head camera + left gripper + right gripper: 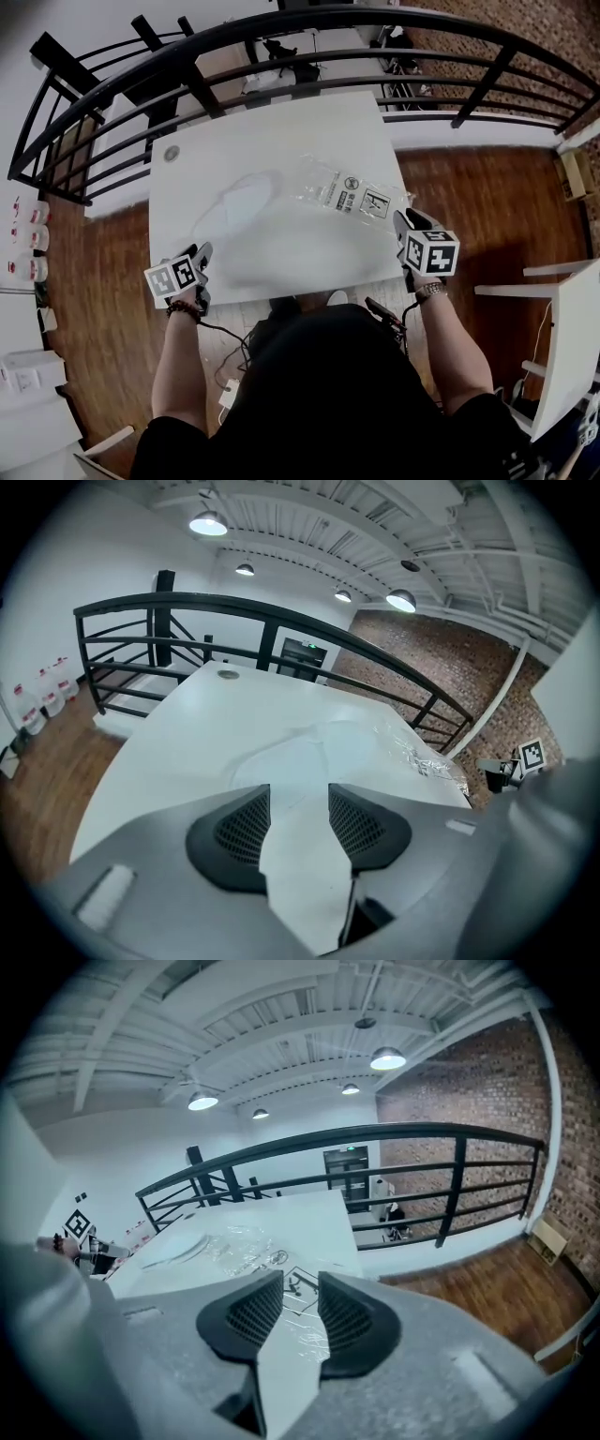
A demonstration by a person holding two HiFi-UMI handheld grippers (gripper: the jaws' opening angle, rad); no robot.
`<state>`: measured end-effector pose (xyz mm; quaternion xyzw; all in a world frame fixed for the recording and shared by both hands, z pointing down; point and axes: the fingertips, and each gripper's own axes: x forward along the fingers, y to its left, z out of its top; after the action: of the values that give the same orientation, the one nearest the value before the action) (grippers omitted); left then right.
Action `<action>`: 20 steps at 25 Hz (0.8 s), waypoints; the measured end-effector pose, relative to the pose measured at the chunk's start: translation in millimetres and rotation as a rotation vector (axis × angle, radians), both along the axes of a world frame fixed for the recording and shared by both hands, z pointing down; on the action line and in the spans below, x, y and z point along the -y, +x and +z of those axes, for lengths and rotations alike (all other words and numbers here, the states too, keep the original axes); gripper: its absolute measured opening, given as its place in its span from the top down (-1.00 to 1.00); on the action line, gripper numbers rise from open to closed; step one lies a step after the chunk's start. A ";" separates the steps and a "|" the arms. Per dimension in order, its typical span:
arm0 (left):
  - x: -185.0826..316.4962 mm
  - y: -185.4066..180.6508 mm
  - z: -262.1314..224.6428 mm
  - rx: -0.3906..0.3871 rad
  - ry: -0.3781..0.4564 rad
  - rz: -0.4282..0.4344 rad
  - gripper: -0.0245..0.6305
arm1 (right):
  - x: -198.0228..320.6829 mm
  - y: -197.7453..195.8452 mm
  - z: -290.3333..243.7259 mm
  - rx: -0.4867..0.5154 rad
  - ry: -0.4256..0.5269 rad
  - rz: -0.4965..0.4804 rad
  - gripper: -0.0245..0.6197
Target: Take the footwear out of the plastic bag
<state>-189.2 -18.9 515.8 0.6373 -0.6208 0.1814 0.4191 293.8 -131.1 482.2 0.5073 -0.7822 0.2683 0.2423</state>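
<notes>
The footwear, a flat white slipper [242, 202], lies bare on the white table [281, 131], left of the middle. Right of it lies the crumpled clear plastic bag [342, 192] with printed labels. My left gripper [202, 255] hovers at the table's near left edge, open with nothing between its jaws. In the left gripper view the slipper [300, 757] lies just beyond my left gripper [298, 799], with the bag [422, 757] to its right. My right gripper [403, 221] stands open at the bag's right end. The right gripper view shows the bag [253, 1241] ahead of my empty right gripper [300, 1283].
A black metal railing [309, 37] curves round the far side of the table. A small round disc [172, 154] sits near the table's far left corner. Wooden floor [469, 197] lies to the right, and a white furniture piece [572, 347] stands at the right edge.
</notes>
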 end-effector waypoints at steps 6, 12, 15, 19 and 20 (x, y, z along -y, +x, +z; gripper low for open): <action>-8.0 50.4 -16.5 -0.013 0.061 0.029 0.47 | -8.3 -36.8 -14.9 0.033 0.043 -0.139 0.77; -14.7 89.6 -48.2 0.018 0.149 0.077 0.74 | -25.0 -81.0 -35.3 0.057 0.105 -0.277 0.95; -18.1 106.2 -66.7 0.035 0.203 0.113 0.85 | -37.5 -103.8 -47.7 0.065 0.134 -0.337 0.95; -29.1 127.4 -94.0 0.032 0.280 0.167 0.87 | -67.0 -137.7 -65.9 0.075 0.183 -0.406 0.95; -32.4 133.5 -100.0 0.037 0.297 0.189 0.87 | -75.2 -144.7 -70.2 0.080 0.195 -0.417 0.95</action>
<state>-55.8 13.5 415.8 0.7441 -0.5857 0.1379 0.2902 149.1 -55.9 412.0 0.3446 -0.9013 0.1555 0.2112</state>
